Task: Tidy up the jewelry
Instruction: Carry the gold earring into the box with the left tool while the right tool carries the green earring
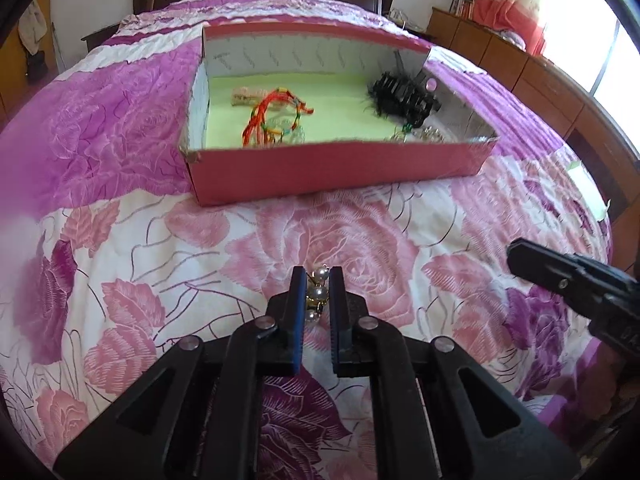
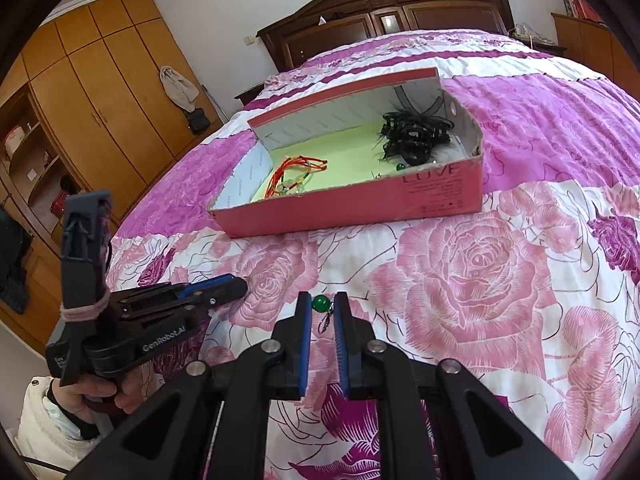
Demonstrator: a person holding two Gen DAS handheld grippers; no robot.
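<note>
1. A wardrobe (image 2: 100, 92) of orange-brown wood stands far left, beside the bed, with a pale bag (image 2: 178, 86) hanging near it.
2. A person's hand (image 2: 100, 394) in a white sleeve (image 2: 48, 420) holds the left gripper (image 1: 316, 280) at the near left of the bed.
3. The left gripper's 2 blue-padded jaws stand narrow, closed on a pearl piece (image 1: 318, 294): several white pearls on gold metal sit between the pads, just above the bedspread (image 1: 120, 280).
4. The bedspread is white and purple with large pink roses.
5. A pink box (image 1: 328, 168) lies open on the bed, far from both grippers, its floor lined pale green.
6. In the box's left part lies a tangle of red cords (image 1: 272, 114), with a pale pinkish item behind it and some clear beads at its near edge.
7. In the box's right part sits a black feathery piece (image 1: 400, 94), with a small green bead and silvery bits just near it, by the front wall.
8. The right gripper (image 2: 323, 308) is at the near right, jaws narrow, pinching a green bead (image 2: 320, 303) with a small dark dangle below it.
9. A dark wooden headboard (image 2: 384, 16) closes the far end, and low cabinets (image 1: 520, 64) run along the far right.
</note>
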